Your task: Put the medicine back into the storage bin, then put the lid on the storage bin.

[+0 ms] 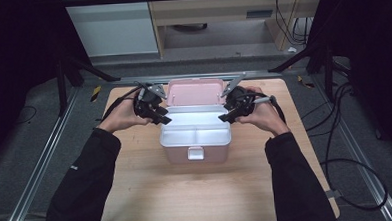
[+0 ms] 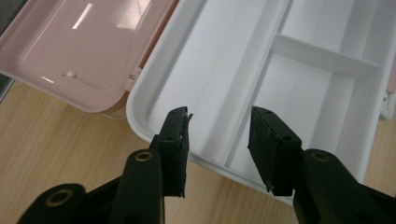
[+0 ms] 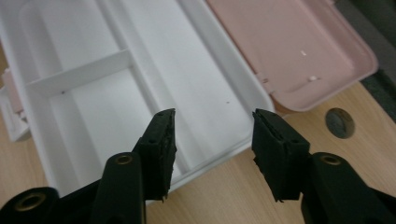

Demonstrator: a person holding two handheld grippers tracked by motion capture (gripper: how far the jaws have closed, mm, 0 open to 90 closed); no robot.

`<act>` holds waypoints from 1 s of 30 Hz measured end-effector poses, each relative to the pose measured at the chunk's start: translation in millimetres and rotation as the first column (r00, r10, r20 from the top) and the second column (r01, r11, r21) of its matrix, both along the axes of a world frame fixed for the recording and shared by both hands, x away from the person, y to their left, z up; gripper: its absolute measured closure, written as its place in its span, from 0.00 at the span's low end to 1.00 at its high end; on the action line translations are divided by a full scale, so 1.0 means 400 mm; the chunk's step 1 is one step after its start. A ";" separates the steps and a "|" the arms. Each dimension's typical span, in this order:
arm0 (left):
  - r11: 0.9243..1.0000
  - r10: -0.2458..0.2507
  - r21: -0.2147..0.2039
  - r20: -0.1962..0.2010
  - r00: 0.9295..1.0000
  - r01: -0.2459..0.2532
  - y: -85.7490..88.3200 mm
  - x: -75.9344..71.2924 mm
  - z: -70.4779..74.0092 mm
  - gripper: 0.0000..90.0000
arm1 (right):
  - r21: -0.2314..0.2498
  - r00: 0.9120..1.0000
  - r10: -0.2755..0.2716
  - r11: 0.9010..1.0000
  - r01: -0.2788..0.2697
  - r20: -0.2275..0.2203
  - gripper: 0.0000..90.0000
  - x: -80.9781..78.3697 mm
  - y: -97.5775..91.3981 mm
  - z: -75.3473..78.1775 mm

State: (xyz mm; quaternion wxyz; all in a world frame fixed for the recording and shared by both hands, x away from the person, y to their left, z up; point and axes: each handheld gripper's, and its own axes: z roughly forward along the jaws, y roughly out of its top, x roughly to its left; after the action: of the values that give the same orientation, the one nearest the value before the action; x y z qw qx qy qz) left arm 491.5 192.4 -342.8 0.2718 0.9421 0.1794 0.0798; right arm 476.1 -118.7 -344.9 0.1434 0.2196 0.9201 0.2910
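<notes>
Box sits mid-table, pink, lid swung back and open, white tray seated in its top. Both grippers flank it at the tray's two short ends — left gripper at one end, right gripper at the other, about equally near. The tray's long axis runs straight between them.

Left gripper view: jaws spread apart, holding nothing, and the tray rim lies just ahead of and partly between them. Right gripper view: same story, jaws apart and empty, the tray's corner between and just beyond the tips. Whether either jaw touches the rim can't be told.

Tray is split into sections — a long back channel and front sections parted by a divider; all look empty. Lid's inside is bare too. What lies under the tray is hidden.

Judgement: the likely next move is a two-sided pinch on the tray's end rims, so what matters is that each rim lies dead ahead of its gripper, inside the jaw gap. An uneven lift could tip the tray. Table is wood; a round hole sits beside the right gripper.
</notes>
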 end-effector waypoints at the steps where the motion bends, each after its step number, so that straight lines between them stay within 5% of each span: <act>1: 1.000 0.019 -0.011 0.004 1.000 -0.019 0.007 0.000 0.000 0.63 | 0.016 1.000 -0.029 0.999 0.029 0.010 0.53 -0.001 -0.009 0.005; 5: 0.994 0.103 -0.027 0.015 0.995 -0.102 0.027 0.010 -0.008 0.54 | 0.050 0.990 -0.137 0.990 0.135 0.038 0.45 -0.002 -0.041 0.012; 9: 0.982 0.174 -0.073 0.024 0.984 -0.172 0.046 0.022 -0.017 0.50 | 0.086 0.974 -0.221 0.973 0.216 0.046 0.47 0.003 -0.076 0.007; 12: 0.966 0.242 -0.100 0.037 0.970 -0.237 0.057 0.033 -0.022 0.47 | 0.099 0.962 -0.270 0.959 0.265 0.045 0.46 0.006 -0.101 -0.002; 15: 0.942 0.315 -0.140 0.048 0.948 -0.305 0.068 0.049 -0.022 0.44 | 0.110 0.947 -0.318 0.944 0.312 0.041 0.46 0.009 -0.124 -0.012; 19: 0.920 0.363 -0.170 0.040 0.931 -0.352 0.075 0.063 -0.025 0.43 | 0.156 0.933 -0.359 0.923 0.352 0.021 0.45 0.018 -0.140 -0.021; 22: 0.911 0.386 -0.175 0.049 0.921 -0.372 0.075 0.075 -0.032 0.40 | 0.196 0.924 -0.381 0.908 0.369 0.026 0.45 0.029 -0.142 -0.022; 26: 0.895 0.413 -0.208 0.046 0.910 -0.395 0.076 0.090 -0.040 0.40 | 0.276 0.908 -0.419 0.875 0.398 0.018 0.45 0.050 -0.142 -0.028; 30: 0.878 0.440 -0.232 0.040 0.897 -0.420 0.075 0.102 -0.046 0.40 | 0.302 0.908 -0.418 0.866 0.399 -0.001 0.45 0.075 -0.131 -0.042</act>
State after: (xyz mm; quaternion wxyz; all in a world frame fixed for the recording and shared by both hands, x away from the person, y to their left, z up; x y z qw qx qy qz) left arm 532.3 222.5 -361.4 0.3566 0.8386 0.3789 0.1612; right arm 506.1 -170.9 -361.7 0.1969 0.4187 0.7937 0.3949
